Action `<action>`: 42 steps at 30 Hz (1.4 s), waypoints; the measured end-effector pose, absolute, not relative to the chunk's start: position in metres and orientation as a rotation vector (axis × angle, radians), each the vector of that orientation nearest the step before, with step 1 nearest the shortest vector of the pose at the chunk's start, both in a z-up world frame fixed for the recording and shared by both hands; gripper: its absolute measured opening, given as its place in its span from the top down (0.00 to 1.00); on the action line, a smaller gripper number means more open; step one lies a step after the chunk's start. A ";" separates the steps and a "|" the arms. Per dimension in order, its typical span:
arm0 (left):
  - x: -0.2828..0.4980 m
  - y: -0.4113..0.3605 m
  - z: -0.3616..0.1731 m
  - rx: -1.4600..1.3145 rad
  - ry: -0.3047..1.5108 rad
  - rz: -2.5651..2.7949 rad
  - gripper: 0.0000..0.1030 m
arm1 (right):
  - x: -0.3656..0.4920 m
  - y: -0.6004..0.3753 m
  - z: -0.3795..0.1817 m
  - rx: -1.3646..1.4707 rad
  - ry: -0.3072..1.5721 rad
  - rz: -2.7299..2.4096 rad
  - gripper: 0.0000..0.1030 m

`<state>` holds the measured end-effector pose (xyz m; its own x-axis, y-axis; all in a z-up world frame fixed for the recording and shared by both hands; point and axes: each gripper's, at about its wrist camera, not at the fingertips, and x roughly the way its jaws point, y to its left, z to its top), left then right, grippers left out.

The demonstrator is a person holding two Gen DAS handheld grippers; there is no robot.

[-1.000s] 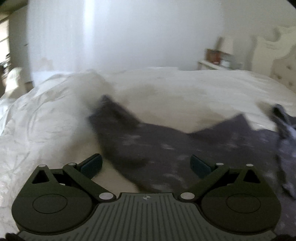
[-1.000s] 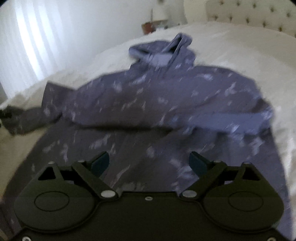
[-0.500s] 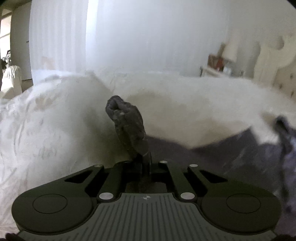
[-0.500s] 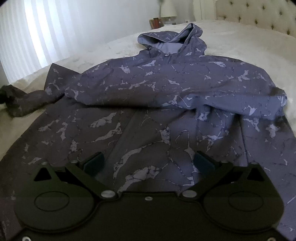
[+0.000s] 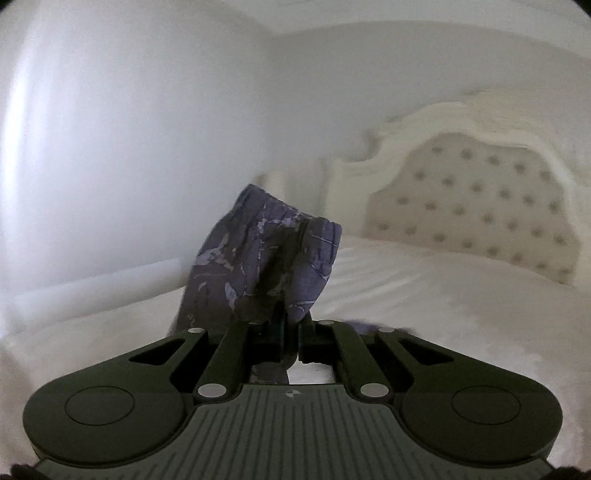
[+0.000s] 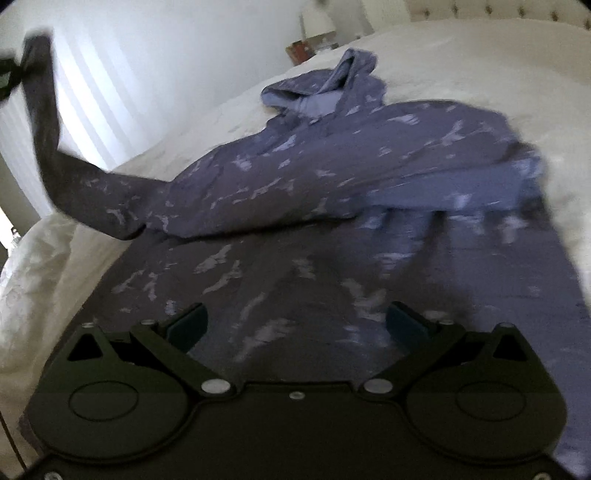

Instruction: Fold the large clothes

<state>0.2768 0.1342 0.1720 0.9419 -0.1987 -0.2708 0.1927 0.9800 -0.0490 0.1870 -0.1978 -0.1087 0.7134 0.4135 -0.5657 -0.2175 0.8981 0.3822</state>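
Note:
A purple hoodie (image 6: 332,206) with pale marbled marks lies spread on the white bed (image 6: 461,62), hood toward the headboard. My left gripper (image 5: 290,334) is shut on the cuff of its left sleeve (image 5: 266,258) and holds it raised above the bed. In the right wrist view that sleeve (image 6: 55,155) rises steeply to the upper left, where the left gripper (image 6: 9,79) shows at the edge. My right gripper (image 6: 295,325) is open and empty, hovering over the hoodie's lower body. The right sleeve (image 6: 461,195) lies folded across the chest.
A tufted cream headboard (image 5: 480,218) stands at the far end of the bed. A nightstand with a lamp (image 6: 314,33) is beside it. Bright curtains (image 6: 92,81) hang on the left. Rumpled white duvet (image 6: 33,280) borders the hoodie's left side.
My left gripper closed on the sleeve cuff, lifted it off the bed and swung toward the headboard. The right gripper stayed open over the hoodie's lower part.

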 end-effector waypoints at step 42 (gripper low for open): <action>0.318 0.043 -0.030 0.139 0.584 -0.257 0.00 | 0.172 -0.245 -0.125 0.328 0.623 0.277 0.00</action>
